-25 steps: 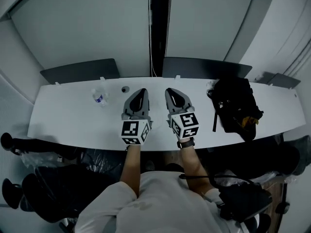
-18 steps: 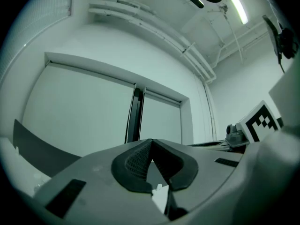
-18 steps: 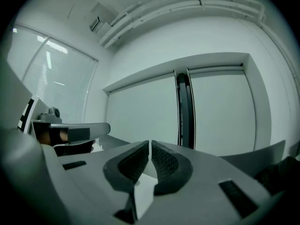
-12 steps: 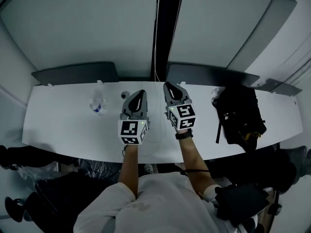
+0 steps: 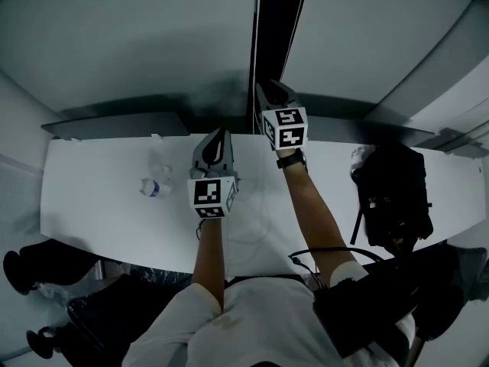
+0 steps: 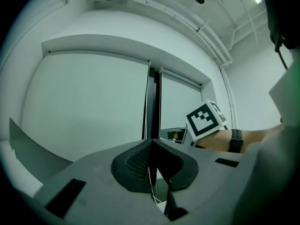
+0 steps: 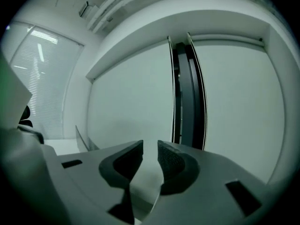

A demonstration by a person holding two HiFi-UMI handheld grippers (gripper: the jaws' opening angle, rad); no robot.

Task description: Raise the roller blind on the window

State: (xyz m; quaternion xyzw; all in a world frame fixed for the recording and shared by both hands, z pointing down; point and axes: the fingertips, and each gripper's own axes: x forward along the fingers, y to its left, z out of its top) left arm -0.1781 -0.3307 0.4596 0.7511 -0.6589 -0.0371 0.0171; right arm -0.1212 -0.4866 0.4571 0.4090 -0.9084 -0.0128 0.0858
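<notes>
Left hand-held gripper (image 5: 220,136): jaws pressed together, with the thin white bead chain (image 6: 151,182) running between the pads. I read this as clamped on the chain. Right hand-held gripper (image 5: 269,90): jaws apart with nothing between them, held high near the window.

Pale grey roller blind (image 5: 130,37) covers the window down to the long white table (image 5: 99,197). Narrow dark vertical gap (image 5: 271,21) separates the two panels, with a chain hanging at each edge of it.

Risks, judged:
- The right jaws sit left of the nearer chain, not around it, so closing here would grab air.
- Taking the far chain would work the wrong panel.
- Pulling the wrong strand would drive the blind down.
- A thin chain may slip through the left pads under a hard tug.
</notes>
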